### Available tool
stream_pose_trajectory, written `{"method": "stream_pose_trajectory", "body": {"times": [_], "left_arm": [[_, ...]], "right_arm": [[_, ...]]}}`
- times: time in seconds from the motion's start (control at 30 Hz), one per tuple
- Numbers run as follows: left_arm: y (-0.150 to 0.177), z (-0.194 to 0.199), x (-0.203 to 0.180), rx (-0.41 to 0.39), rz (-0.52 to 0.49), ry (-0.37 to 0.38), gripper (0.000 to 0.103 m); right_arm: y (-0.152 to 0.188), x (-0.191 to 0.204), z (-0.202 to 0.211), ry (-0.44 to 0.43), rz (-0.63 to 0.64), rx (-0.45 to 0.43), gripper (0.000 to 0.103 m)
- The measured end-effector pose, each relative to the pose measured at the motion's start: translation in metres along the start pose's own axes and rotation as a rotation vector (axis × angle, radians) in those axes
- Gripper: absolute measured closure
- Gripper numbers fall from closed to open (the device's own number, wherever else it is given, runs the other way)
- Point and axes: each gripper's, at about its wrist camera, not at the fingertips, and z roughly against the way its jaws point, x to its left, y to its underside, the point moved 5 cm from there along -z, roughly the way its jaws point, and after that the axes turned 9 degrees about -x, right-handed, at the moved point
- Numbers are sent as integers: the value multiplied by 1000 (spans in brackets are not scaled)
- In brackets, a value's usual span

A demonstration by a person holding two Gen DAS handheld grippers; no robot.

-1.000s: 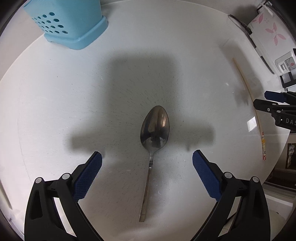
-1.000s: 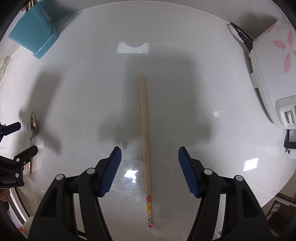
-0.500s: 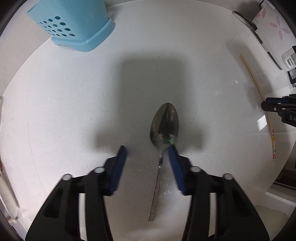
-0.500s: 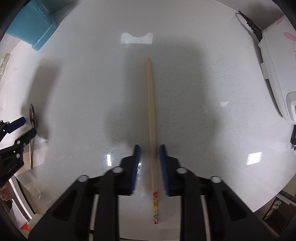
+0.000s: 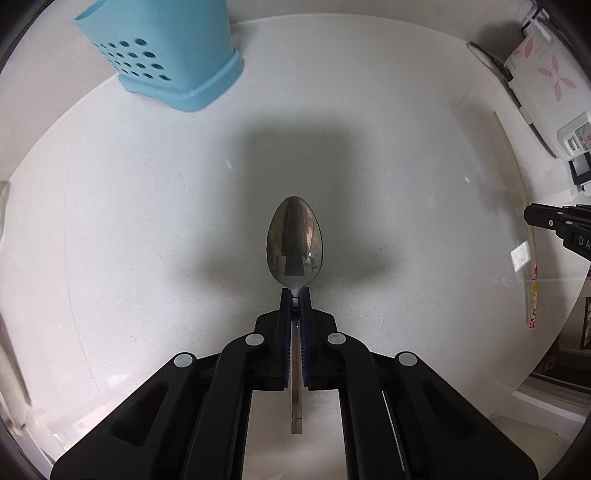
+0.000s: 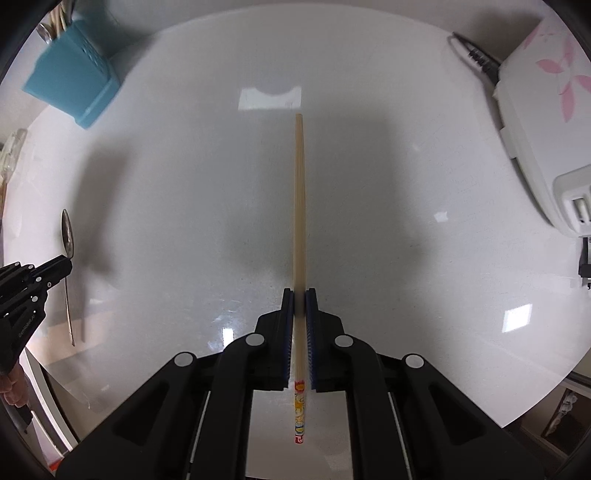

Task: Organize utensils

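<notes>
A steel spoon (image 5: 294, 242) points bowl-forward from my left gripper (image 5: 294, 293). The jaws are closing the last bit, and their blue pads press on the spoon's neck. In the right wrist view the spoon (image 6: 67, 232) hangs a little above its own shadow on the white table (image 6: 184, 184). My right gripper (image 6: 300, 295) is shut on a long wooden chopstick (image 6: 299, 192), near its printed end. The chopstick (image 5: 517, 177) and the right gripper (image 5: 533, 218) show at the right edge of the left wrist view. A blue perforated utensil holder (image 5: 166, 55) stands at the far left.
A white rice cooker (image 6: 535, 110) with pink flowers and its black cord (image 6: 476, 55) sit at the table's right edge. The holder (image 6: 70, 85) has utensils (image 6: 48, 29) in it. The round table's edge curves close at the bottom right. A person's hand (image 6: 11, 387) shows lower left.
Both grippers went from wide open to shut: the left on the spoon's neck, the right on the chopstick. Both have risen slightly and the table looks farther away.
</notes>
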Motion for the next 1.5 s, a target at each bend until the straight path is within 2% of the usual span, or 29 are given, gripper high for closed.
{"method": "stream_pose_trajectory", "body": {"times": [0.33, 0.5, 0.8, 1.2, 1.5], "left_arm": [[4, 54, 6, -93, 61, -14, 100], [-4, 73, 1, -146, 98, -20, 100], [-17, 102, 6, -234, 141, -8, 100], [-52, 145, 17, -352, 180, -3, 100], [-91, 189, 25, -497, 206, -19, 100]], "right_arm": [[2, -4, 49, -39, -12, -159, 97], [1, 0, 71, -67, -1, -236, 97], [-22, -7, 93, -82, 25, -328, 97], [-36, -3, 130, -94, 45, -427, 97], [-51, 3, 150, -123, 34, -498, 97]]}}
